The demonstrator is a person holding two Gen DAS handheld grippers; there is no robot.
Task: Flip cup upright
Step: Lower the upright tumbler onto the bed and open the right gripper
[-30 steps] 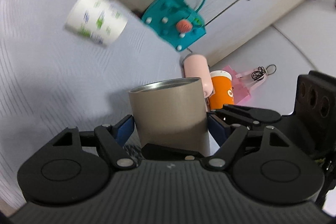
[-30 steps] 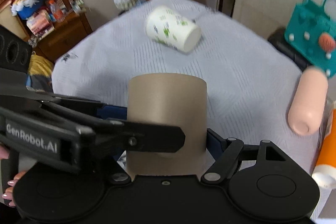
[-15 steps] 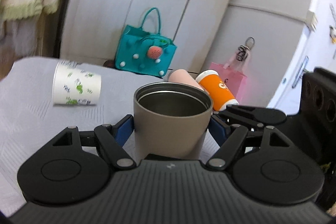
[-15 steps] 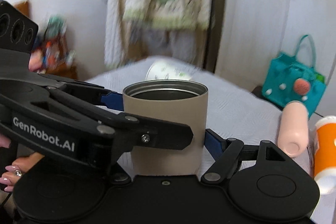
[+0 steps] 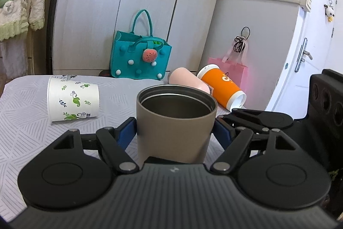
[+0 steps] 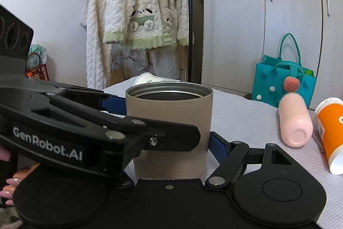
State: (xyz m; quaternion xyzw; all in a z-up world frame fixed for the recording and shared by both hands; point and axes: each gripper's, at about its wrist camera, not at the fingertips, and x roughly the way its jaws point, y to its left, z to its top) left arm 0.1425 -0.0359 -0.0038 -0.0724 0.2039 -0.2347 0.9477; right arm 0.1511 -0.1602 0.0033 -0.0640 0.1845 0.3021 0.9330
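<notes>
A tan metal cup (image 5: 174, 123) stands upright with its open mouth up, just above the grey patterned tablecloth (image 5: 25, 121). My left gripper (image 5: 175, 131) is shut on its sides with blue pads. My right gripper (image 6: 169, 121) is also shut on the same tan cup (image 6: 169, 128); the left gripper's black body crosses in front of it at the left. The cup's base is hidden behind the gripper bodies.
A white paper cup with green leaves (image 5: 72, 100) lies on its side at the left. A pink cup (image 5: 188, 81) and an orange cup (image 5: 221, 87) lie on their sides at the right. A teal felt bag (image 5: 140, 59) stands behind, by grey cabinets.
Both grippers have turned the tan cup from tilted, mouth away, to upright with its mouth up. The views swung from looking down at the cloth to level with the room.
</notes>
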